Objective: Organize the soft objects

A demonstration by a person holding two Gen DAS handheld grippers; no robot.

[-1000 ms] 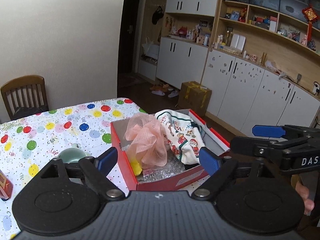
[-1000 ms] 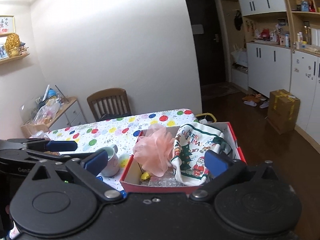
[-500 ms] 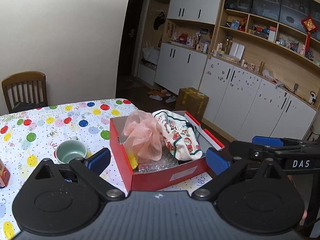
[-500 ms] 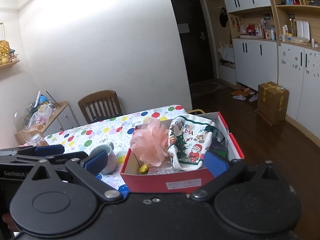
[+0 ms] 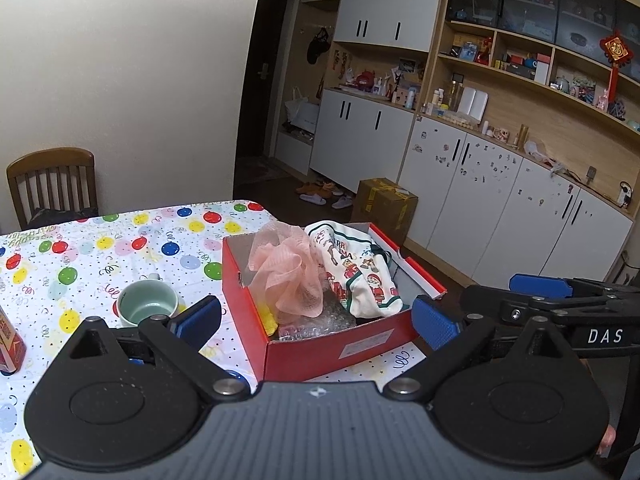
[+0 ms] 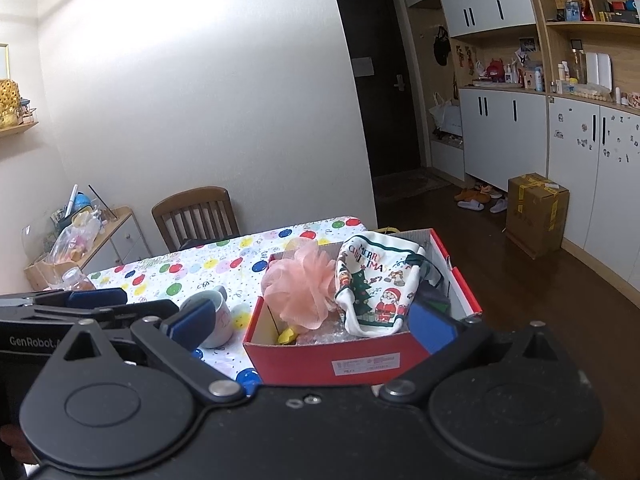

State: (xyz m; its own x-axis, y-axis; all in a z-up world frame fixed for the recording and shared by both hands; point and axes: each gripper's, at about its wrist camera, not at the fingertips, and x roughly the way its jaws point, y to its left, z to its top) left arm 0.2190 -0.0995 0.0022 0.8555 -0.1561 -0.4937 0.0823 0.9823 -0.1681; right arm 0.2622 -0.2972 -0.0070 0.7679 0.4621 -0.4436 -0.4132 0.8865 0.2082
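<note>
Left gripper [image 5: 316, 322]: fingers spread wide, holding nothing; hovers at the near side of the box, at 6 o'clock from it.
Right gripper [image 6: 312, 322]: fingers spread wide, holding nothing; level with the box's near wall.
Box [image 5: 340, 350]: red, open, on the table; long axis runs from 7 o'clock to 1 o'clock in the left wrist view.
Pink mesh sponge [image 5: 288, 270]: upright inside the box, left half, rising above the rim.
Christmas cloth [image 5: 356, 268]: inside the box, just beside the sponge at 3 o'clock; long axis follows the box, draped toward the near wall.
Bubble wrap [image 5: 320, 320]: box floor, under both soft items.
Mug [image 5: 147, 307]: upright on the table, at 9 o'clock from the box, apart from it.
Table [image 5: 100, 256]: covered with a balloon-print cloth.
</note>
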